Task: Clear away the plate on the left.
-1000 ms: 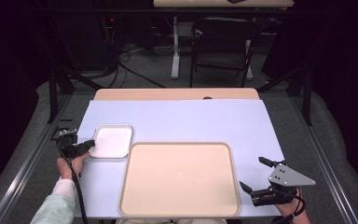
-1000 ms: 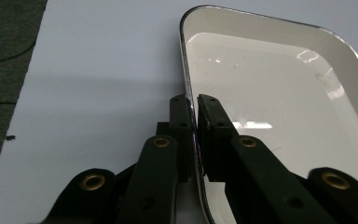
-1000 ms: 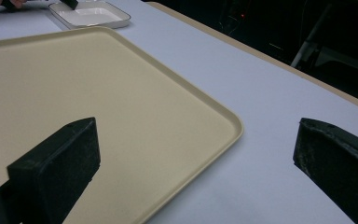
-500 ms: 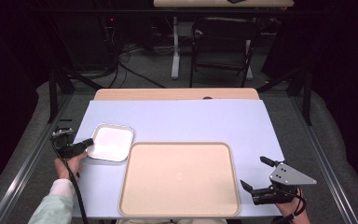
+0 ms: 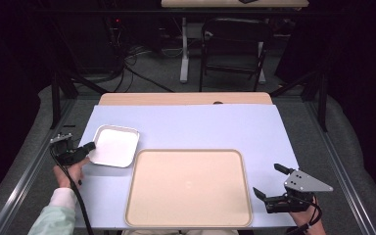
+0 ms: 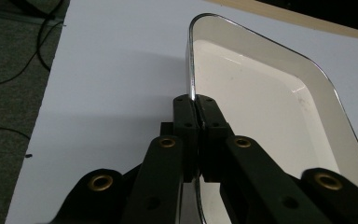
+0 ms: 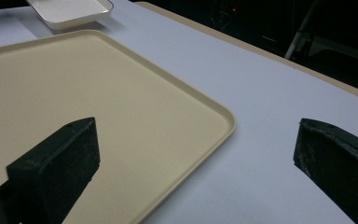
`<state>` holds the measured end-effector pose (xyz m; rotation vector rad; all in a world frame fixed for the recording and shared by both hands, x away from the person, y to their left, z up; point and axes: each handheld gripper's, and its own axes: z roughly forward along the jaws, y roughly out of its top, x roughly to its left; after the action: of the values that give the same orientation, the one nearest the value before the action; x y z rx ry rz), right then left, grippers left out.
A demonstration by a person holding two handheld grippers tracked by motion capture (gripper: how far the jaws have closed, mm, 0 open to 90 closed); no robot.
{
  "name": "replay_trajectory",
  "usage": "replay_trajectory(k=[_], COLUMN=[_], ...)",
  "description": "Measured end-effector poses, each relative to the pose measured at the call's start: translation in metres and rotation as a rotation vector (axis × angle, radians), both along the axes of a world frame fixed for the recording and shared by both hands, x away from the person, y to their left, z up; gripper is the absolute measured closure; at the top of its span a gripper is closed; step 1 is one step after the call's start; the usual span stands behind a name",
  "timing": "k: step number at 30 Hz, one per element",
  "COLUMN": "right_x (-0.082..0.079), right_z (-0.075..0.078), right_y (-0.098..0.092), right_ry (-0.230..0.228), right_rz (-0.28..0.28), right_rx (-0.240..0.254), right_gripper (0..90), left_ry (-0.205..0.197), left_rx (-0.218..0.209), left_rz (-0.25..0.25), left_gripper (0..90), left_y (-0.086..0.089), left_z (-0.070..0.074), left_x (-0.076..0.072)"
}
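Note:
A white rectangular dish [image 5: 116, 146] is at the table's left, its near rim pinched by my left gripper [image 5: 90, 146], which is shut on it. In the left gripper view the two jaws meet on the thin rim, my left gripper [image 6: 196, 105] clamping the dish [image 6: 261, 93] from its short side. A large beige tray [image 5: 188, 186] lies at the front centre. My right gripper [image 5: 267, 179] stands open just right of the tray's front right corner. In the right gripper view, my right gripper [image 7: 196, 154] spans the tray [image 7: 74, 93] edge and bare table, with the dish [image 7: 70, 9] far off.
The light blue table mat [image 5: 200, 127] has free room behind the tray and to the right. A wooden table edge [image 5: 186, 99] runs along the back. A chair [image 5: 232, 44] and cables stand on the floor beyond.
My left gripper has lifted slightly with the dish, which now sits a little higher and further left. The right gripper has stayed in place.

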<state>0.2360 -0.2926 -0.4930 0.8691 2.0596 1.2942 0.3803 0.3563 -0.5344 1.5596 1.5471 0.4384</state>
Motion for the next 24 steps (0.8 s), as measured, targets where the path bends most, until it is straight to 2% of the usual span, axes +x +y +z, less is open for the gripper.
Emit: replay_trajectory(k=[8,24], right_x=[0.002,0.005], right_z=[-0.001,0.000], right_y=[-0.001,-0.001], right_ry=[0.022,0.057], right_rz=[-0.018,-0.044], right_rx=[0.004,0.010], right_gripper=[0.0,0.0], left_ry=[-0.043,-0.123], left_rx=[0.012,-0.024], left_rz=[-0.018,-0.066], left_gripper=[87.9,87.9], left_y=[-0.004,-0.021], left_z=[0.011,0.033], left_x=[-0.007,-0.022])
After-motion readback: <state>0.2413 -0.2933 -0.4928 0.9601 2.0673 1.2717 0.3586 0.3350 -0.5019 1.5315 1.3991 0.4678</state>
